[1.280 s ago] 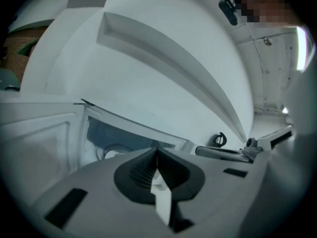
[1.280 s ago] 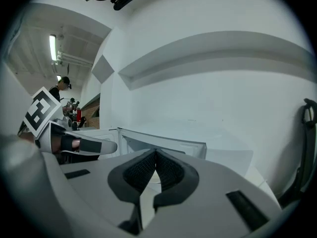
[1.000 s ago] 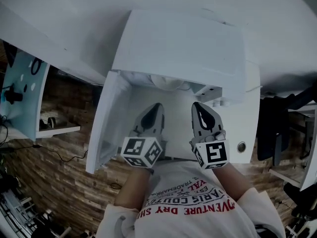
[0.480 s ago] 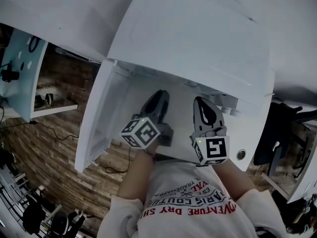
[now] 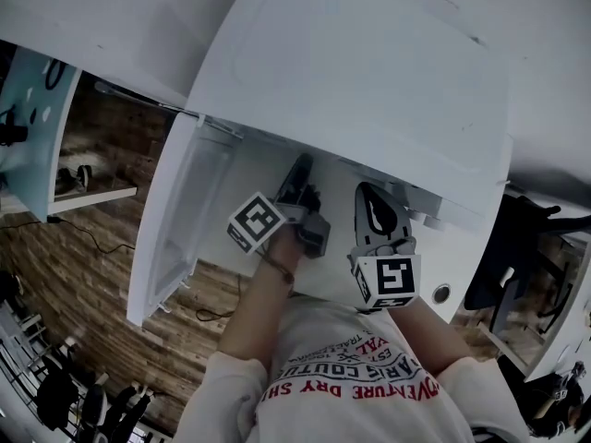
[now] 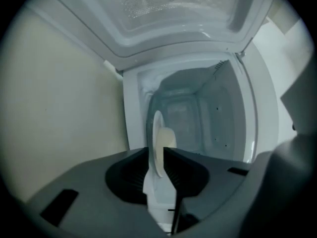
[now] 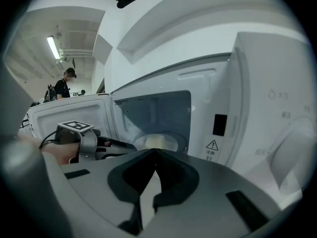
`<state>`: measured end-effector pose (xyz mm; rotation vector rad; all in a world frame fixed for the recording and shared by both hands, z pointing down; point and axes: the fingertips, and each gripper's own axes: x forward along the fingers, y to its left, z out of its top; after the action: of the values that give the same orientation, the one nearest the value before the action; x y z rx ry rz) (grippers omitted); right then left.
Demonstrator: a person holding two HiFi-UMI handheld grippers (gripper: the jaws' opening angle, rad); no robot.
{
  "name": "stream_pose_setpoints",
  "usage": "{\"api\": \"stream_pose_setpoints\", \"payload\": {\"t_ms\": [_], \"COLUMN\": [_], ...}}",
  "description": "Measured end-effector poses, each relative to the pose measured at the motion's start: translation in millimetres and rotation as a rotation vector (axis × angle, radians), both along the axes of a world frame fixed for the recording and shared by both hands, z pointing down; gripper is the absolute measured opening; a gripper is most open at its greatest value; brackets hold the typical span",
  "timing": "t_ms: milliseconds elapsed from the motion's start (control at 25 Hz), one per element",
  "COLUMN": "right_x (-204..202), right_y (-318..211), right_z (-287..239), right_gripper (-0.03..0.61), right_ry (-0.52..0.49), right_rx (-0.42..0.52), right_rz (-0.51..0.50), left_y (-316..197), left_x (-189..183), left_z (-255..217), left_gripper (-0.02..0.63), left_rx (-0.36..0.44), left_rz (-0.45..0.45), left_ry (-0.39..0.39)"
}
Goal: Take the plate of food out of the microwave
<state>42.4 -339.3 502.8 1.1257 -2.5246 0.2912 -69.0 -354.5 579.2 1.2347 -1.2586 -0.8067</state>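
The white microwave stands with its door swung open to the left. Inside it lies a pale plate with yellowish food on it. In the left gripper view the plate shows edge-on, with the food on its right face. My left gripper is rolled on its side, reaches into the cavity, and is shut on the plate's near rim. My right gripper hangs shut and empty in front of the microwave, right of the left gripper. The microwave's top hides the plate from the head view.
The microwave's control panel is to the right of the cavity, with a warning label on the frame. The open door stands at the left. A person is far off in the background. Wooden floor lies below.
My left gripper has rolled onto its side and pushed forward into the microwave cavity. The right gripper has stayed about where it was. The head view has moved closer to the microwave.
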Motion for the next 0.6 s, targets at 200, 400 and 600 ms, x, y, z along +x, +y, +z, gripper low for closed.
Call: {"api": "stream_pose_setpoints", "payload": {"t_ms": [200, 400, 600], "right_x": [-6, -5, 0], "right_y": [4, 9, 10], "right_z": [1, 5, 7], "right_gripper": [0.012, 0.012, 0.012], "right_ry": [-0.006, -0.003, 0.009], "right_rx": [-0.009, -0.031, -0.042], "right_rz": [-0.024, -0.021, -0.011], "left_y": [-8, -11, -11], "left_x": [-1, -1, 0], "left_z": [-3, 3, 6], "left_gripper": [0.074, 0.04, 0.017], "left_rx": [-0.014, -0.05, -0.069], "left_rz": [-0.028, -0.046, -0.009], "left_ry": [0.056, 0.127, 0.094]}}
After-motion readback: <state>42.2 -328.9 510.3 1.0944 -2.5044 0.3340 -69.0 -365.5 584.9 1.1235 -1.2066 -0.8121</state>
